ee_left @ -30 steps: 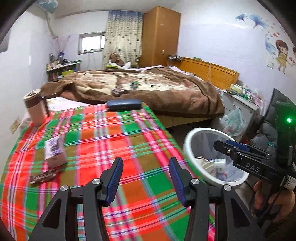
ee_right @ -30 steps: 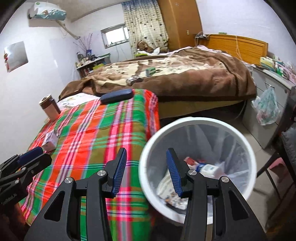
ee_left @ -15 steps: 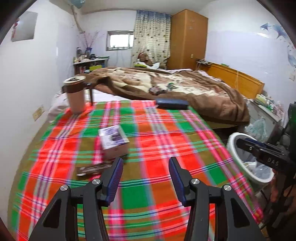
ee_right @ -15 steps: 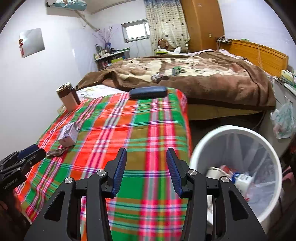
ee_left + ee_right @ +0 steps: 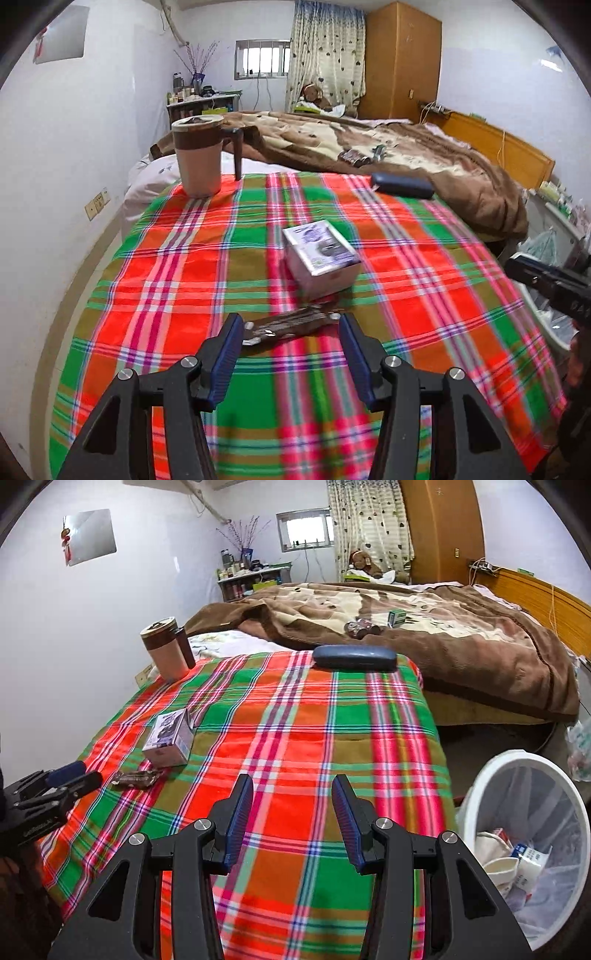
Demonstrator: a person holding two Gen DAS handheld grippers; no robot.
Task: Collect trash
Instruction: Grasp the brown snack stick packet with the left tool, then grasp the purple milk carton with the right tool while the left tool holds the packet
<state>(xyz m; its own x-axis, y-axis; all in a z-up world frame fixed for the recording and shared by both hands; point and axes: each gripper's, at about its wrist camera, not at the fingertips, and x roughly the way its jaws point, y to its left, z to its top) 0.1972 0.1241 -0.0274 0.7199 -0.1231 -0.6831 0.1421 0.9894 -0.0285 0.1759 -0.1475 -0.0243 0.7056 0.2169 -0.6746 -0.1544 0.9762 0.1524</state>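
Status of the collection: the white bin standing on the floor beside the table already holds cartons and crumpled paper in its liner, so part of the work looks done. Two items remain on the plaid cloth. A dark flat wrapper lies just ahead of your left tool; a small printed box sits just behind it, seemingly touching its far edge. The lidded mug and the dark blue case at the far end are, in my judgement, not trash.

Your left tool is angled down at the table, blue pads apart and nothing between them; the wrapper is lined up in the gap but not yet reached. The next step appears to be the wrapper pickup.

Your right tool is also tilted downward over the near part of the cloth, pads apart and empty, with the bin just to its right. In its view your left tool shows at the left edge, near the wrapper.
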